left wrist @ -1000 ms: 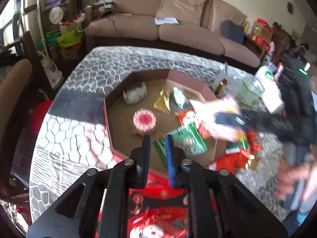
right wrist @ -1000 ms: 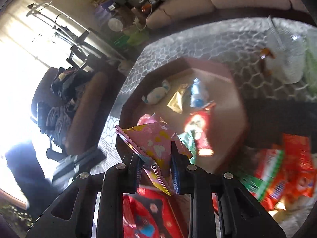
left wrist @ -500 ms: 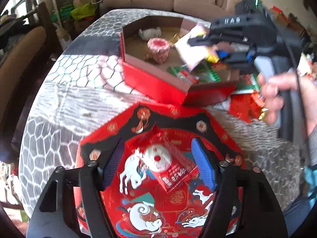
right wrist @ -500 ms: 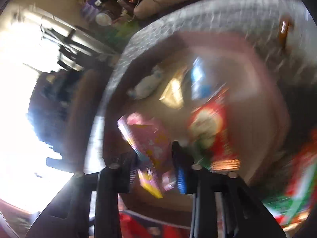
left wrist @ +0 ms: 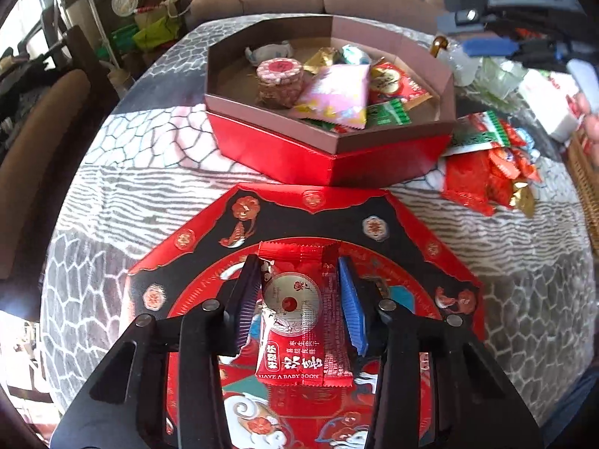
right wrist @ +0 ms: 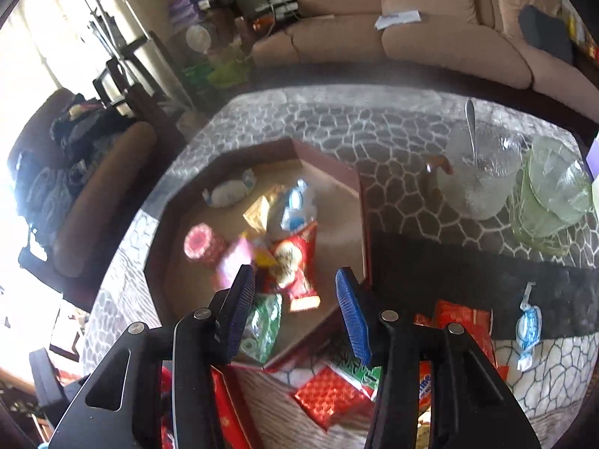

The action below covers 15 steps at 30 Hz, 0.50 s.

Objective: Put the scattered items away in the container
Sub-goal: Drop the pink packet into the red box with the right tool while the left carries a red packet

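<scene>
The red octagonal box (left wrist: 284, 157) holds several snacks, with a pink packet (left wrist: 337, 95) lying on top. It also shows in the right wrist view (right wrist: 359, 202). My left gripper (left wrist: 299, 292) is open around a red snack packet (left wrist: 303, 318) that lies on the red box lid (left wrist: 411, 232). My right gripper (right wrist: 294, 299) is open and empty above the box's near corner. It shows from outside in the left wrist view (left wrist: 486, 43). The pink packet (right wrist: 234, 262) lies in the box below it.
Loose red and green wrappers (left wrist: 486, 164) lie on the table right of the box, also in the right wrist view (right wrist: 333, 393). A blue-white candy (right wrist: 528, 325) lies further right. Glass bowls (right wrist: 483, 172) stand behind. A sofa is beyond the table.
My right gripper opened and let the pink packet fall into the box. My left gripper drew back from the box, opened, and came down around the red packet on the lid.
</scene>
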Tool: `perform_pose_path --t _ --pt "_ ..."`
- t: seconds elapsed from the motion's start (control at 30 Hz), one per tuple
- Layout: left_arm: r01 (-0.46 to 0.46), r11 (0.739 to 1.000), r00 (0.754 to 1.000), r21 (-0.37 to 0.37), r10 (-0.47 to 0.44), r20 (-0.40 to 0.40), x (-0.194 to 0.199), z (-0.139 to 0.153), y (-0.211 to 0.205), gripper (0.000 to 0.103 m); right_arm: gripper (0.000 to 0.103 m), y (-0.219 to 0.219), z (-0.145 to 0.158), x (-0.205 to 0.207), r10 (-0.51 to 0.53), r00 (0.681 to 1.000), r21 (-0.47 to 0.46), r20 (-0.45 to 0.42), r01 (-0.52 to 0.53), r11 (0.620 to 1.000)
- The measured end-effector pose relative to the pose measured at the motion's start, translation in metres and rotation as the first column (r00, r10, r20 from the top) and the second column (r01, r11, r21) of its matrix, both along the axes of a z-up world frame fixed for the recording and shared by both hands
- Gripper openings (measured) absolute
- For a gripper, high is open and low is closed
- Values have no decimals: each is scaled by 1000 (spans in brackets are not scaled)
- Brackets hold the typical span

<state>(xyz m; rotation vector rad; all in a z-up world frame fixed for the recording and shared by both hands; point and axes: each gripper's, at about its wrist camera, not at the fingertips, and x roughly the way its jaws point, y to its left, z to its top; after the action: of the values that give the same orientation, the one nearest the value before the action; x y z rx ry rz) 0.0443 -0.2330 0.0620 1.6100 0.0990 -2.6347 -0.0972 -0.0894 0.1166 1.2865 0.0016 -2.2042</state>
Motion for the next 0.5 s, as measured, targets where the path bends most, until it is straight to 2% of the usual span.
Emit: perform_pose_path --t 0.23,0.37,0.5 --pt "-23 995 995 93 31 -93 -25 53 -23 38 48 8 -5 18 21 1000 -33 11 -21 999" --pt "-21 999 991 50 28 -133 -62 74 -26 38 48 27 0 30 22 1000 -54 -7 -23 998" --pt "-18 1000 995 -1 17 -99 -103 63 -22 38 48 41 3 38 12 998 10 -68 -12 1000"
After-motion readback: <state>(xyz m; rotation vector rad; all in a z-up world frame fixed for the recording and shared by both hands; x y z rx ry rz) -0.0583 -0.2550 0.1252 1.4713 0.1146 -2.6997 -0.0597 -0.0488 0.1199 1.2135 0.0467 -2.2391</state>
